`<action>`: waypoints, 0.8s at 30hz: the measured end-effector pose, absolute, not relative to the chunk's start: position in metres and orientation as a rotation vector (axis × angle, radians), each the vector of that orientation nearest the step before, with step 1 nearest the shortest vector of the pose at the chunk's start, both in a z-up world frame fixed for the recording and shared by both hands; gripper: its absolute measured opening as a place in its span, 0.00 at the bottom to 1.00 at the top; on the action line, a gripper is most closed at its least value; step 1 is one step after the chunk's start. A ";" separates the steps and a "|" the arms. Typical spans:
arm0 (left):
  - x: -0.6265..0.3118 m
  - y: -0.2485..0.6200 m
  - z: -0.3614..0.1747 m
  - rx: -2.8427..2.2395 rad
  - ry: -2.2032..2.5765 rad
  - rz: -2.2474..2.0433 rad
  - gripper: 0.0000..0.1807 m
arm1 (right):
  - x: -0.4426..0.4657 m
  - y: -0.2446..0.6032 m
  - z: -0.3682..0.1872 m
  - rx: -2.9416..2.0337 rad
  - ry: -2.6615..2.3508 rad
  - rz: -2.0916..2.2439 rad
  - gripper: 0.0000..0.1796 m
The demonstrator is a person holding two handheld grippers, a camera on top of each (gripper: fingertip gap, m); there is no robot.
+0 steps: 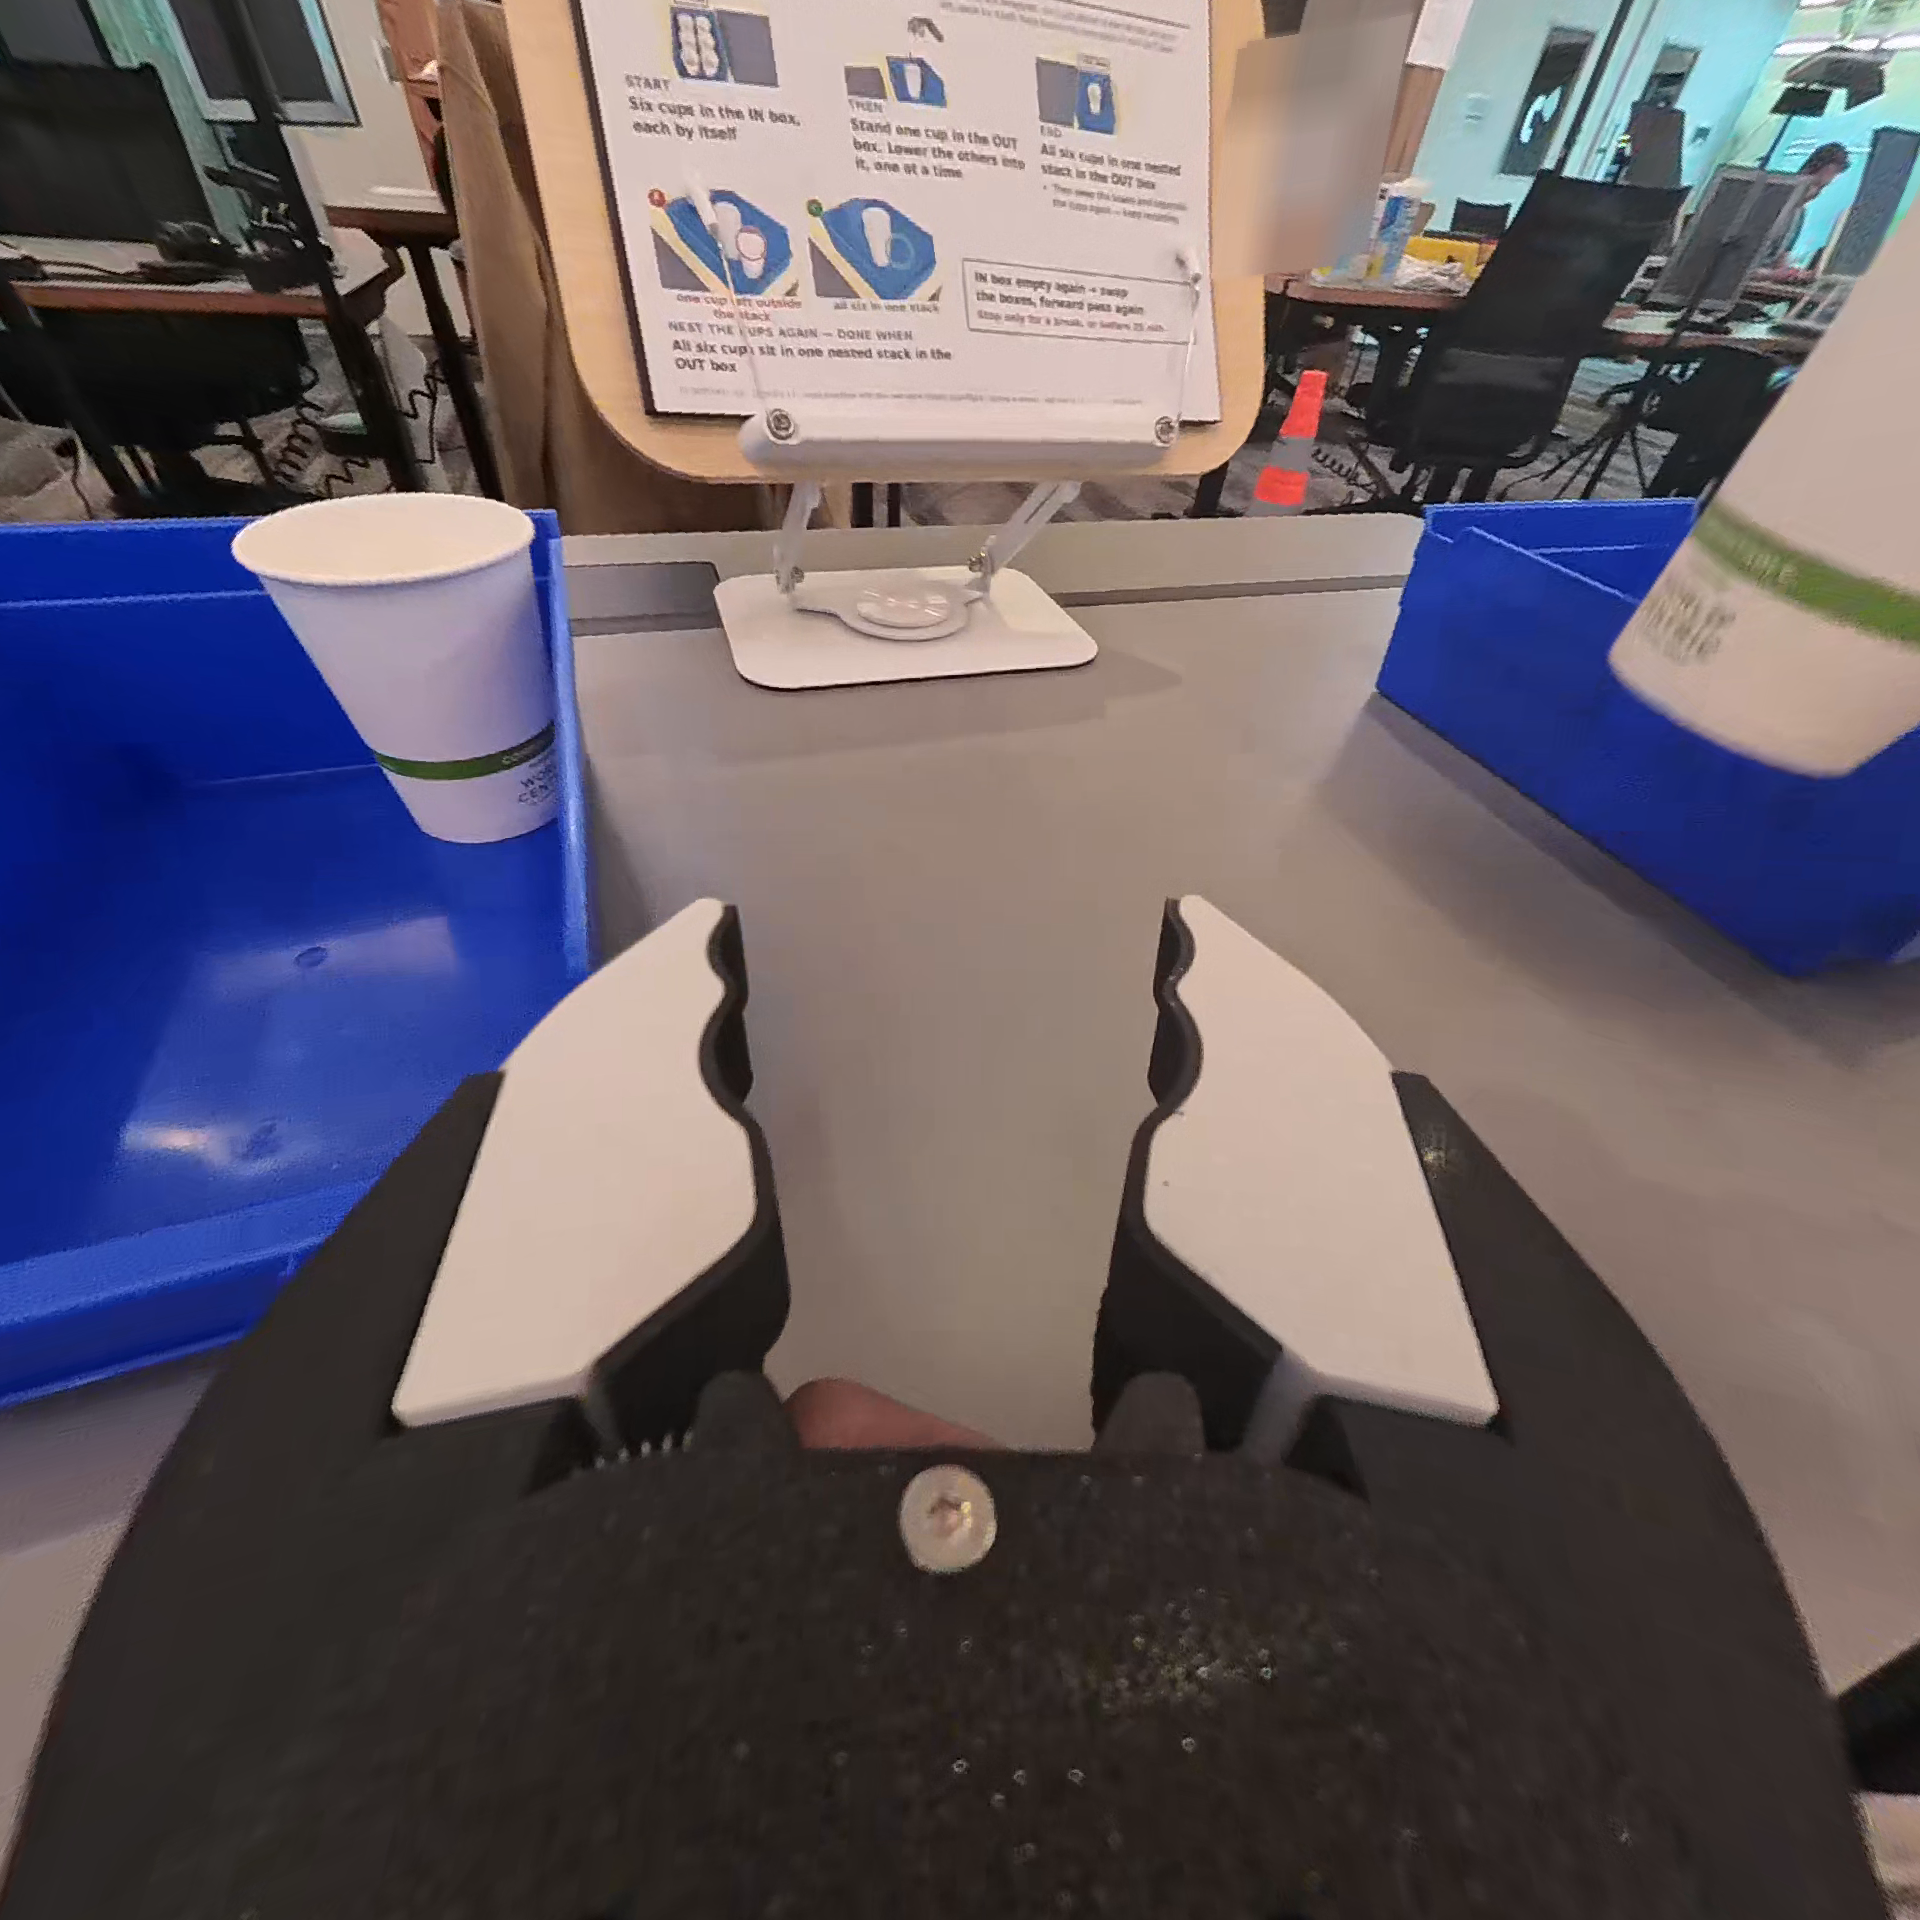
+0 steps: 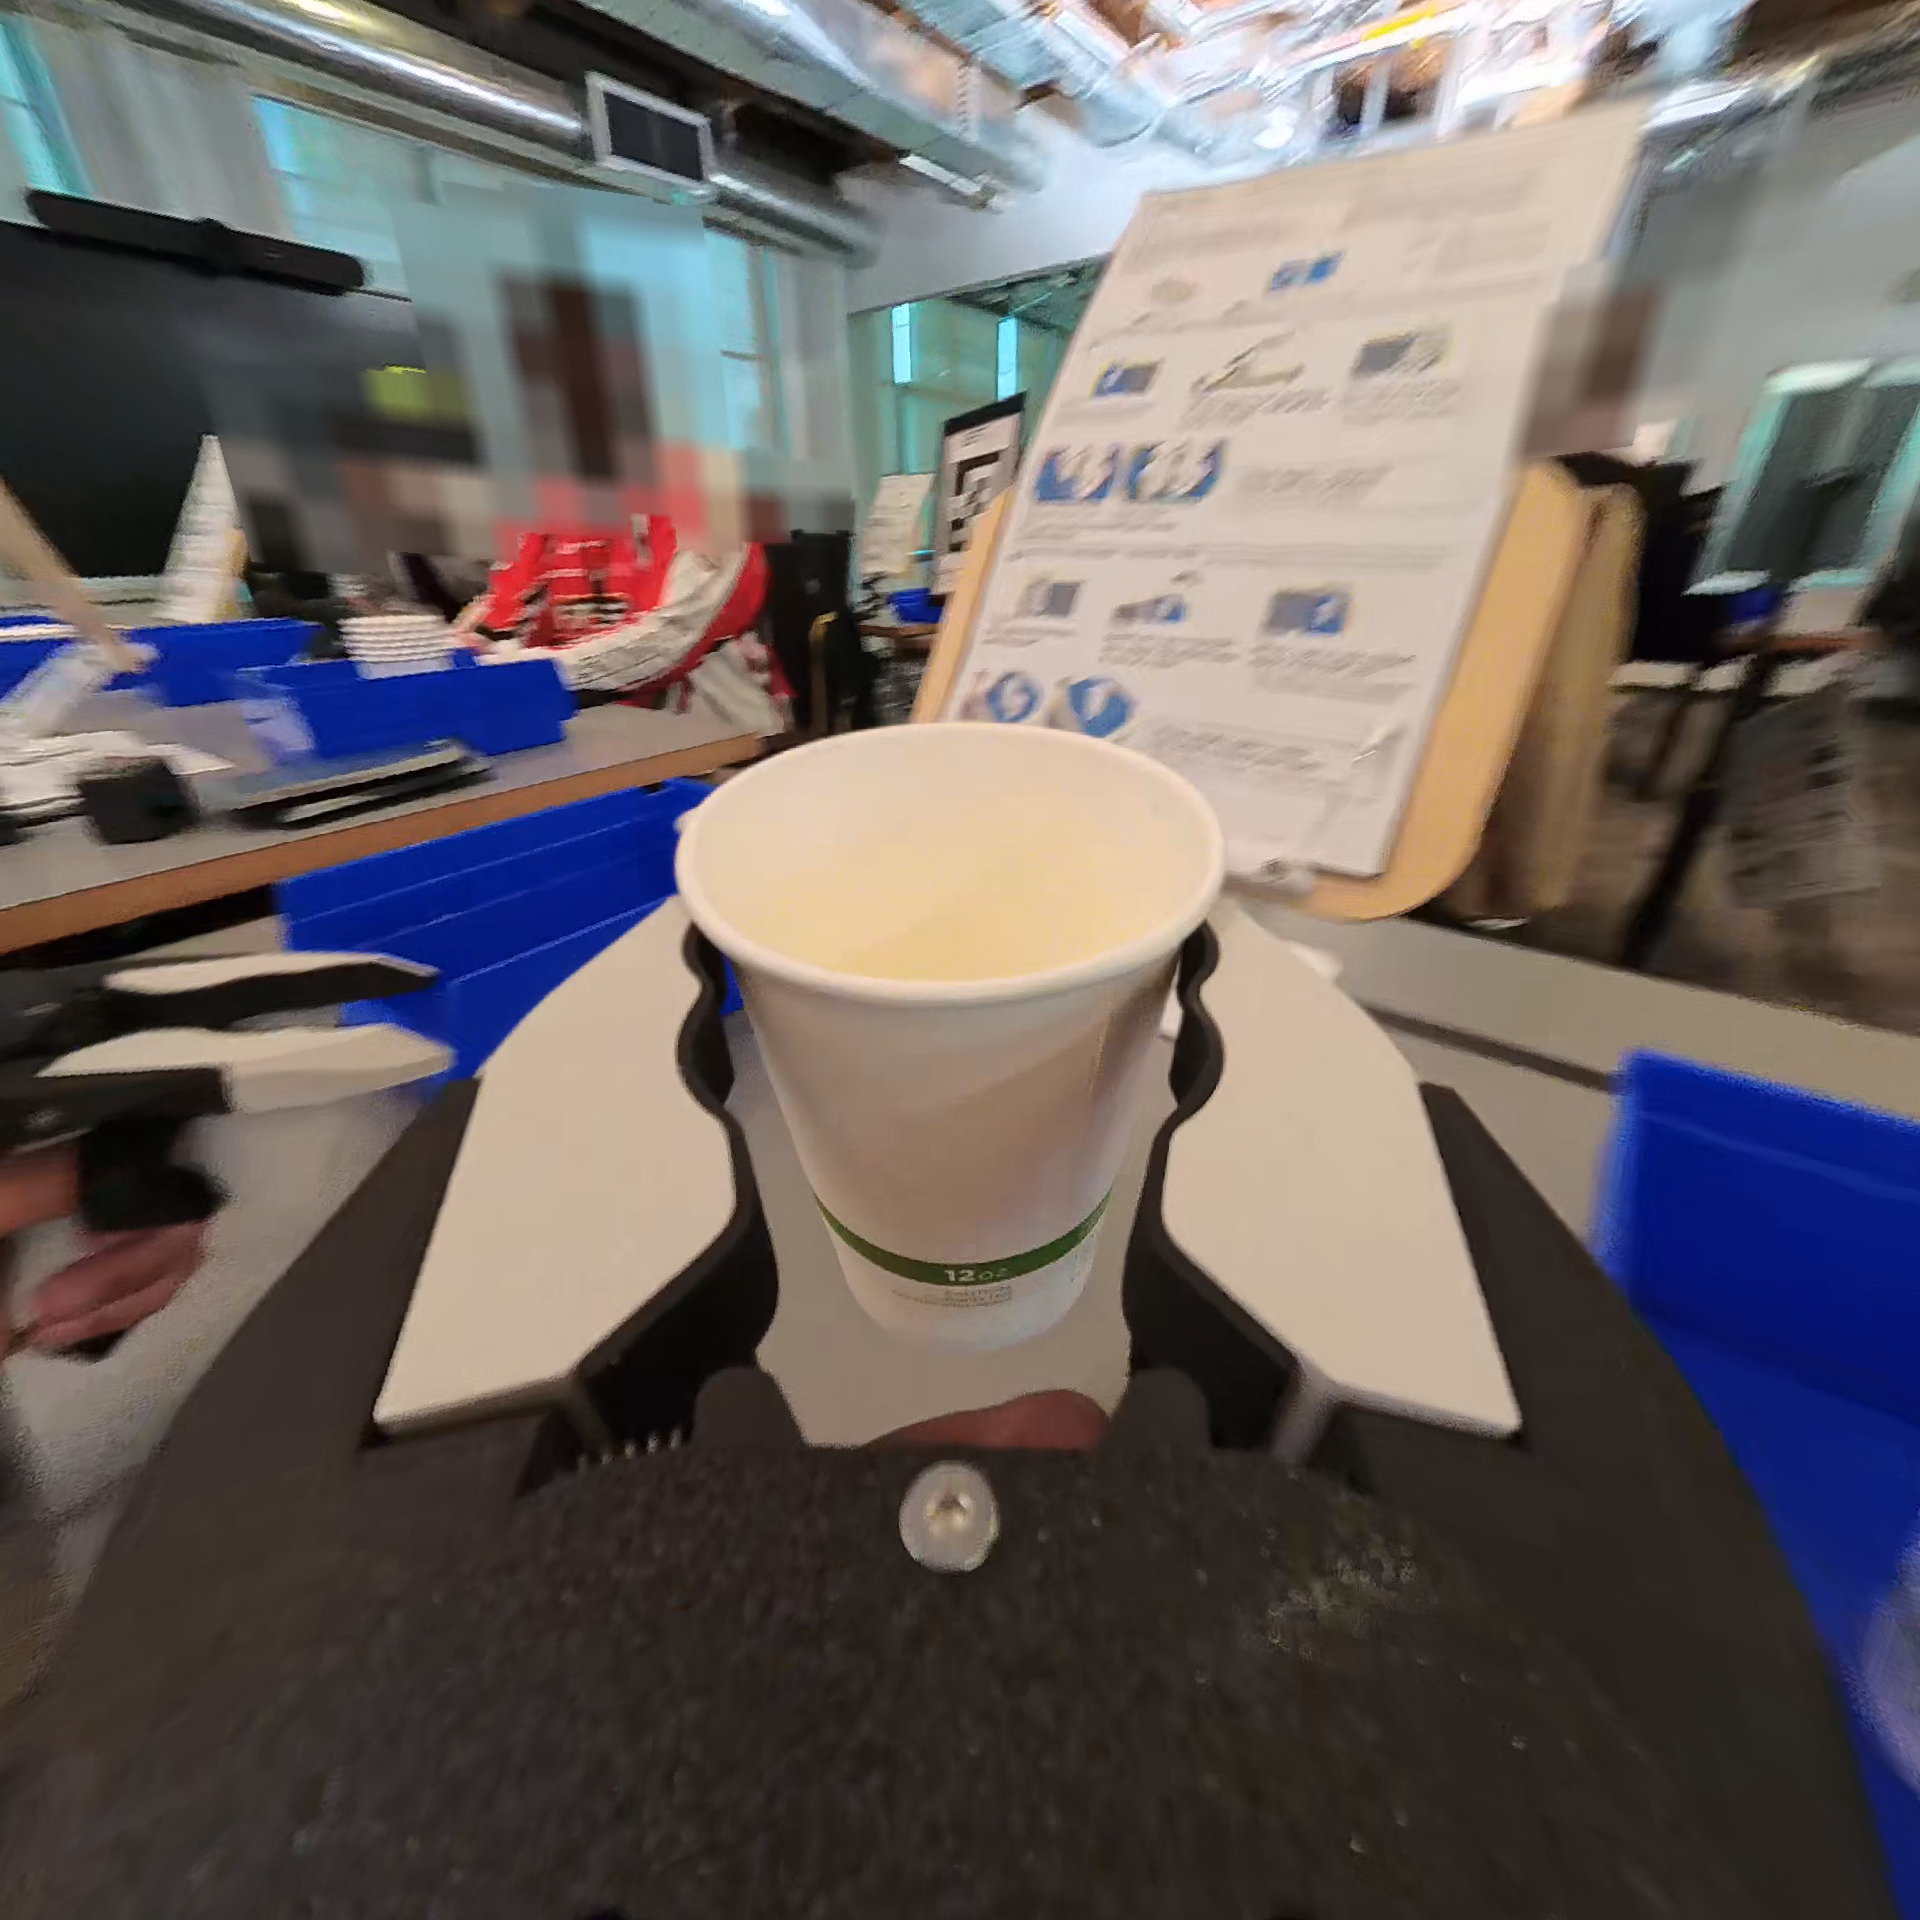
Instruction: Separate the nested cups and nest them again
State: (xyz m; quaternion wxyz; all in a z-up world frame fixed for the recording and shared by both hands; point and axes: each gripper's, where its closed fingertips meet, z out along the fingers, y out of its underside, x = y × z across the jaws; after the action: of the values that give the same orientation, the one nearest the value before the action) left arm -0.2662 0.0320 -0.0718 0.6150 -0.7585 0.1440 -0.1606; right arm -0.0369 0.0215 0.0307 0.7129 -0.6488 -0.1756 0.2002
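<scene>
A white paper cup with a green band [image 1: 426, 665] stands upright in the far right corner of the left blue bin [image 1: 208, 1039]. My left gripper [image 1: 951, 935] is open and empty over the grey table, to the right of that bin. My right gripper [image 2: 945, 966] is shut on a second white cup with a green band [image 2: 945, 1018] just below its rim, and holds it in the air, tilted. That held cup also shows at the right edge of the left wrist view [image 1: 1808, 582], above the right blue bin [image 1: 1621, 769]. The left gripper shows at the left of the right wrist view [image 2: 416, 1013].
A wooden board with an instruction sheet [image 1: 904, 208] stands on a white stand [image 1: 904, 623] at the back middle of the grey table [image 1: 956, 831]. Behind it are desks, chairs and an orange cone [image 1: 1294, 447]. A person's hand [image 2: 94, 1278] holds the left gripper.
</scene>
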 end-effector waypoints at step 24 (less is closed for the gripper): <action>-0.246 0.017 -0.060 -1.715 0.473 -0.431 0.41 | 0.231 0.131 -0.013 -1.880 0.097 -0.018 0.48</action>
State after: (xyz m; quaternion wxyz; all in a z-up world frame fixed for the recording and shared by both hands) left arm -0.2458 0.0166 -0.0601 0.6097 -0.7426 0.2049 -0.1866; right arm 0.2312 0.1306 -0.0133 0.5886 -0.8073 0.0418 -0.0078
